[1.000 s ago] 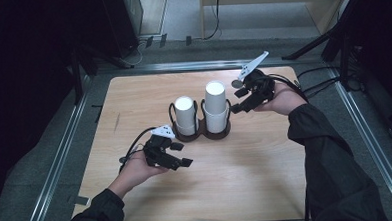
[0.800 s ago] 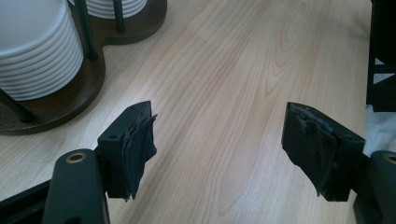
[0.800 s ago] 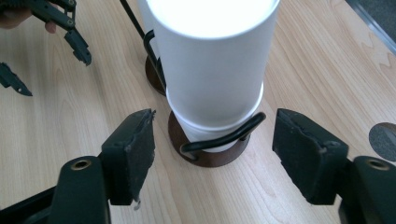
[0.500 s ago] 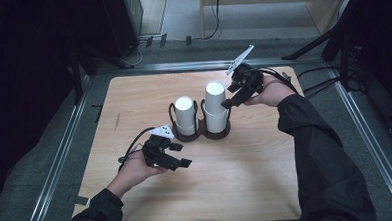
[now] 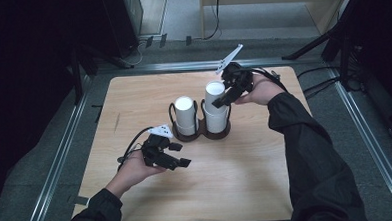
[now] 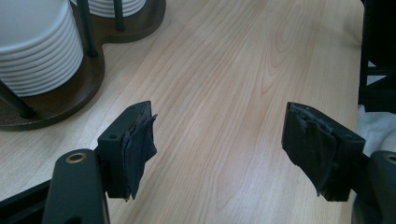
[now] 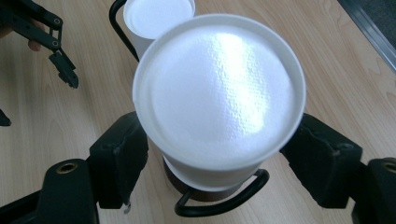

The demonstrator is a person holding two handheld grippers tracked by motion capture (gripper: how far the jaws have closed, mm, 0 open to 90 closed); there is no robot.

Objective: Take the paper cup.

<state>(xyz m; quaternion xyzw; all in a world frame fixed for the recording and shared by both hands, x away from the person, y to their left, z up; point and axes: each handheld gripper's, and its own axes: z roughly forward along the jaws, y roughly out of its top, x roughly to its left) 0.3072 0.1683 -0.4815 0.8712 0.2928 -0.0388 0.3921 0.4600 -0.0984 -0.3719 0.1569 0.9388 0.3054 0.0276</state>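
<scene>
Lab or test bay, bare wooden table (image 5: 247,178) on a metal-railed frame (image 5: 61,161), grey floor, loose cables (image 5: 328,82) at right, dark stands (image 5: 326,39) far right, dim surroundings

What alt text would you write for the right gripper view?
An upturned white cup, topping a stack in a dark holder, sits between the right tool's jaws, which have just been opening. A second stack stands behind.

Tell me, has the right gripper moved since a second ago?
Yes. The right gripper has shifted left across the table, closing on the taller cup stack in the brown holder; its jaws have been opening and now straddle the top cup.
</scene>
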